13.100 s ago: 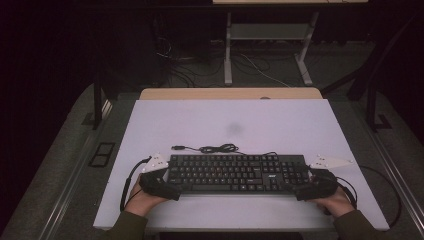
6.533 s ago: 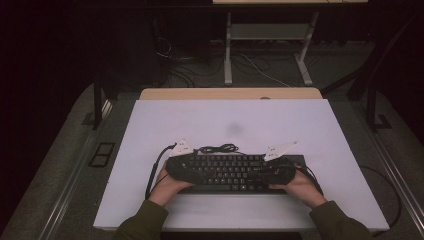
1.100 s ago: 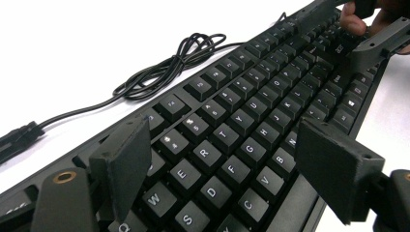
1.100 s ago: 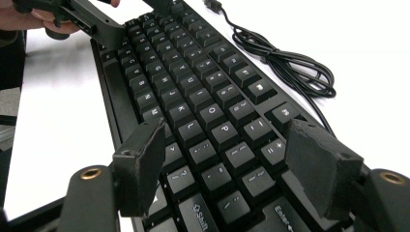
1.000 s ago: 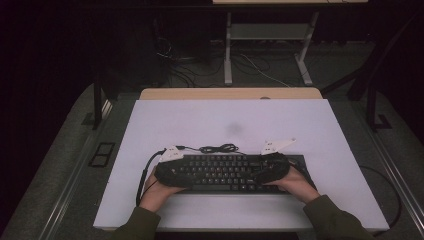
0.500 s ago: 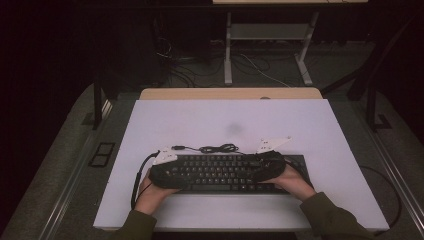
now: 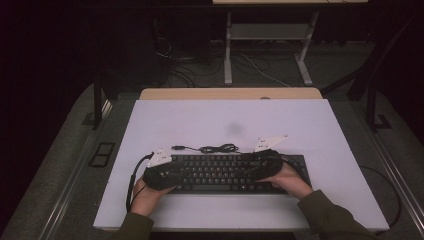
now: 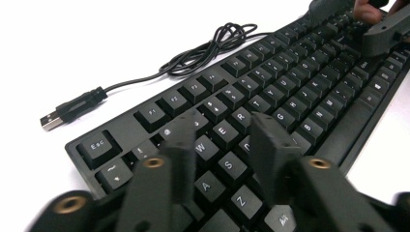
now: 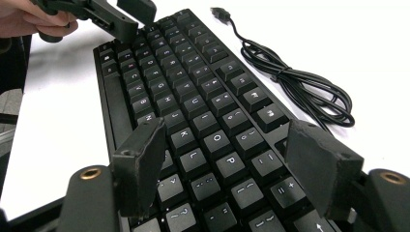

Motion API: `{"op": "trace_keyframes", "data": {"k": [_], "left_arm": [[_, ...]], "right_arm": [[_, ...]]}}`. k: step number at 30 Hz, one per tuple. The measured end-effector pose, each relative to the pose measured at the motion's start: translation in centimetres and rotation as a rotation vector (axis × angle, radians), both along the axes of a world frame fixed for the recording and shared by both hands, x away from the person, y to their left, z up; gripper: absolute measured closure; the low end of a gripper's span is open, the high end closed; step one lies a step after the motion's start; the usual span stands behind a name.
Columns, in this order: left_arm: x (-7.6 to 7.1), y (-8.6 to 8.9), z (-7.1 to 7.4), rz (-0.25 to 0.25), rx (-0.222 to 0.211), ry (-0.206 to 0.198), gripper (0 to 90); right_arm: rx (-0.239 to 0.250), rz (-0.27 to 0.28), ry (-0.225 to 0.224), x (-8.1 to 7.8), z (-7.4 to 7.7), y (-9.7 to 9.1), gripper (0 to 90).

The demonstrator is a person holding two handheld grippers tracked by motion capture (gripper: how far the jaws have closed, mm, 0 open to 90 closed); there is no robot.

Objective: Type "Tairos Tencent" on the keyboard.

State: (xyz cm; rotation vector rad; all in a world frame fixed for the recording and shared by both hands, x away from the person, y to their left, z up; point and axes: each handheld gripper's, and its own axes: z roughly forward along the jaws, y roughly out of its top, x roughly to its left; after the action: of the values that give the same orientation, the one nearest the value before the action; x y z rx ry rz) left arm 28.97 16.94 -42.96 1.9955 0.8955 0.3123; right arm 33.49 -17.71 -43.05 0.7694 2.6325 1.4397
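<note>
**Two claws over a black keyboard**

Both claws hang over the keys. The left claw point(image 8: 220, 145) has its two black jaws a little apart, with nothing between them. They sit above the W, E and A keys at the left end of the keyboard point(image 8: 270, 92). The right claw point(image 9: 232, 159) has its jaws wide apart, also with nothing in them. They sit above the O, P and L keys.

From the high view, the keyboard point(image 7: 220, 172) lies flat near the front of the white table point(image 7: 310, 125). The left hand point(image 7: 147, 192) holds the left claw point(image 7: 162, 175) at the left end of the keyboard. The right hand point(image 7: 290, 180) holds the right claw point(image 7: 260, 162) nearer the right end.

A black cord point(image 7: 217, 148) lies bunched up on the table just behind the keyboard. Its plug point(image 8: 51, 121) rests loose on the white top, not plugged into anything.
</note>
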Motion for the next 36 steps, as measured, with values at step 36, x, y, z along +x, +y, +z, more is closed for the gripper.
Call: {"op": "trace_keyframes", "data": {"k": [36], "left_arm": [[0.26,0.21,-0.6,-0.012,0.067,0.064,89.3]], "right_arm": [[-0.008,0.004,-0.001,-0.06,-0.02,0.14,30.4]]}}
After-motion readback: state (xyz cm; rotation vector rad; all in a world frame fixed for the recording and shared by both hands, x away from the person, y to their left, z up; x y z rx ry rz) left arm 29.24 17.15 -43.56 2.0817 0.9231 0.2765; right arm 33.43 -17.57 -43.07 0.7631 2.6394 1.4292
